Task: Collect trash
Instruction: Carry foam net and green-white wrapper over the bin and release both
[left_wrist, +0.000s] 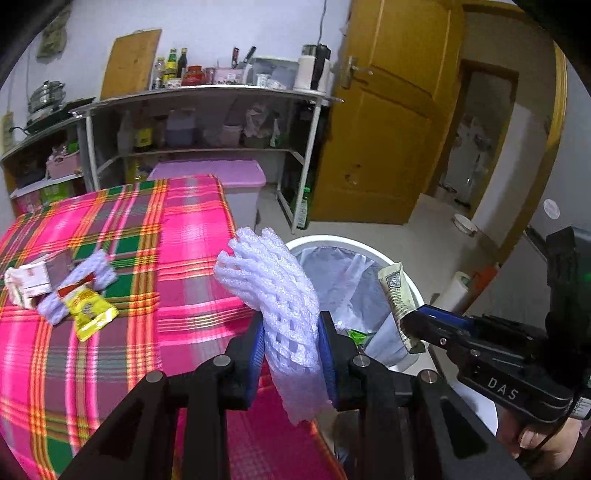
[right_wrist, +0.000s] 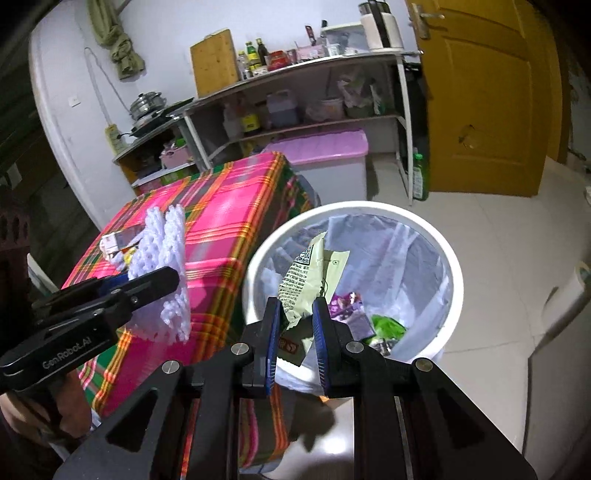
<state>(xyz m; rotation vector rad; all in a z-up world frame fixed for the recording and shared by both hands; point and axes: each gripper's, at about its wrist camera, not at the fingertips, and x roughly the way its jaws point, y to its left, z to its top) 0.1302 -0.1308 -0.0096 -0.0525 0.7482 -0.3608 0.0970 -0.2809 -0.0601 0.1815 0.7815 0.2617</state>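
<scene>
My left gripper (left_wrist: 291, 325) is shut on a white foam fruit net (left_wrist: 273, 288) and holds it above the table's right edge, beside the bin; the net also shows in the right wrist view (right_wrist: 166, 254). My right gripper (right_wrist: 297, 310) is shut on a pale green printed wrapper (right_wrist: 306, 277) and holds it over the white bin (right_wrist: 454, 273), which is lined with a clear bag and holds several wrappers. On the plaid tablecloth (left_wrist: 177, 266) lie a yellow sachet (left_wrist: 88, 314), a second foam net (left_wrist: 88, 280) and a small white carton (left_wrist: 27, 284).
A metal shelf unit (left_wrist: 207, 96) with bottles and jars stands behind the table, with a pink-lidded storage box (left_wrist: 221, 173) below it. A yellow wooden door (left_wrist: 384, 129) is at the right. Tiled floor (right_wrist: 498, 236) surrounds the bin.
</scene>
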